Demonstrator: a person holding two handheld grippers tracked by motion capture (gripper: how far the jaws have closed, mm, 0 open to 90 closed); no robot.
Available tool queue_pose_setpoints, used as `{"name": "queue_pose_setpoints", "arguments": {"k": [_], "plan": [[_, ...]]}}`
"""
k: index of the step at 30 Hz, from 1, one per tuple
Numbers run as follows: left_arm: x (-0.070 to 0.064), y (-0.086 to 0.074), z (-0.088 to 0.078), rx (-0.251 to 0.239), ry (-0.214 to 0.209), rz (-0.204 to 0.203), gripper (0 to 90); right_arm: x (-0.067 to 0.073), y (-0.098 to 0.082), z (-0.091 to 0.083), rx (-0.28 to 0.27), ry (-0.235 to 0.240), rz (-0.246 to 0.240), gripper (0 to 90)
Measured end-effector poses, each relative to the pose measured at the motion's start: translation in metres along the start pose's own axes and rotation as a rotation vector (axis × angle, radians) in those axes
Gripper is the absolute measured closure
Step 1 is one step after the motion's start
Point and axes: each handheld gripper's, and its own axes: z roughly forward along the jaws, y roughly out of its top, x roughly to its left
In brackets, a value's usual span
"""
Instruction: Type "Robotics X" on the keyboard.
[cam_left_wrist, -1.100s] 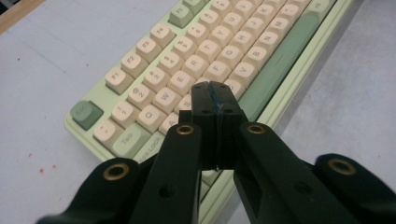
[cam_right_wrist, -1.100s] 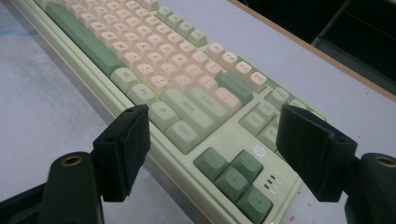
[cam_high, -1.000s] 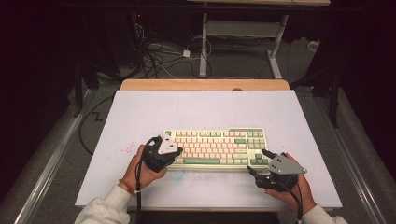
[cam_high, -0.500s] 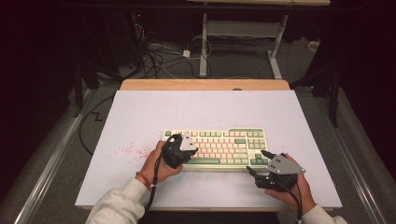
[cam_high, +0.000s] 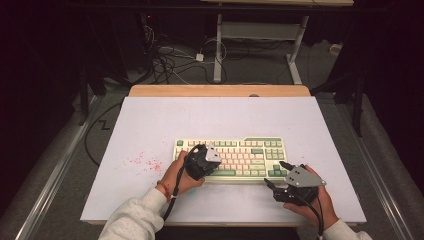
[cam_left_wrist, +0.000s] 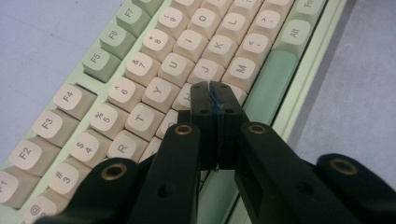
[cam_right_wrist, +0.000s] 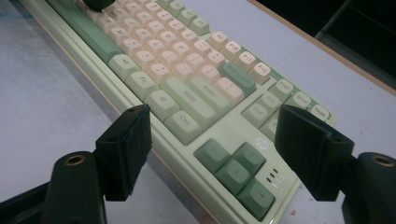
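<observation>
A cream and green keyboard (cam_high: 250, 152) lies across the middle of the white table (cam_high: 215, 117). My left gripper (cam_high: 212, 159) hovers over the keyboard's left half, jaws shut with nothing between them. In the left gripper view its closed tip (cam_left_wrist: 215, 93) sits right over the H and N keys of the keyboard (cam_left_wrist: 140, 84), next to the green space bar (cam_left_wrist: 271, 84); contact is unclear. My right gripper (cam_high: 276, 175) rests by the keyboard's right front corner, open. In the right gripper view its fingers (cam_right_wrist: 126, 149) frame the arrow keys (cam_right_wrist: 236, 170).
Red speckles (cam_high: 142, 161) mark the table left of the keyboard. A wooden strip (cam_high: 220, 90) edges the far side. Cables (cam_high: 170, 60) and metal desk legs (cam_high: 218, 45) stand on the floor beyond the table.
My left gripper has moved right, from the keyboard's left end onto its letter keys. The right gripper has stayed put.
</observation>
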Motion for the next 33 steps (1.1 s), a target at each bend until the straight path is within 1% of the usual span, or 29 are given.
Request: {"name": "queue_pose_setpoints", "arguments": {"k": [2,3,4,6,11,12,14,16,20,23,25,26,28,29,31,33], "plan": [[0.0,0.0,0.001,0.007,-0.007,0.001,87.3,0.0,0.0,0.001,0.003,0.001,-0.005,27.5],[-0.001,0.0,0.004,0.024,-0.004,0.004,87.5,0.0,0.0,0.001,0.008,0.004,-0.006,27.7],[-0.001,-0.001,0.004,0.017,0.003,0.005,87.5,0.001,0.0,0.002,0.015,0.008,-0.012,28.5],[-0.001,-0.001,0.002,0.015,0.005,0.008,87.4,0.002,-0.001,0.003,0.024,0.002,-0.022,29.4],[-0.002,-0.001,-0.009,-0.023,0.022,0.023,86.0,0.0,-0.001,0.002,0.017,-0.004,-0.017,28.8],[-0.001,-0.001,-0.011,-0.03,0.022,0.021,85.6,0.0,-0.001,0.002,0.017,-0.005,-0.015,28.8],[0.001,-0.003,-0.014,-0.043,0.036,0.018,85.3,0.0,-0.001,0.002,0.017,-0.008,-0.014,28.8],[0.004,-0.005,-0.018,-0.064,0.047,0.006,84.9,-0.001,-0.001,0.002,0.02,-0.01,-0.011,28.8],[0.008,-0.009,-0.024,-0.075,0.065,0.0,82.5,0.0,-0.001,0.003,0.023,-0.006,-0.015,29.2],[0.01,-0.012,-0.028,-0.088,0.077,-0.011,78.1,0.0,-0.001,0.003,0.024,-0.006,-0.014,29.3],[0.01,-0.014,-0.031,-0.094,0.083,-0.01,76.1,0.0,-0.001,0.003,0.025,-0.004,-0.014,29.8],[0.01,-0.015,-0.031,-0.095,0.092,-0.006,73.2,0.0,-0.001,0.003,0.026,-0.005,-0.015,30.1],[0.008,-0.017,-0.033,-0.092,0.095,0.009,70.9,0.0,-0.001,0.003,0.027,-0.004,-0.016,30.1],[0.008,-0.018,-0.033,-0.092,0.107,0.017,68.9,0.0,-0.001,0.003,0.028,-0.003,-0.016,30.0],[0.007,-0.021,-0.034,-0.088,0.119,0.027,63.2,-0.001,-0.002,0.003,0.028,-0.003,-0.016,30.1],[0.006,-0.024,-0.035,-0.096,0.13,0.035,58.6,-0.001,-0.002,0.003,0.026,-0.004,-0.012,30.0]]}}
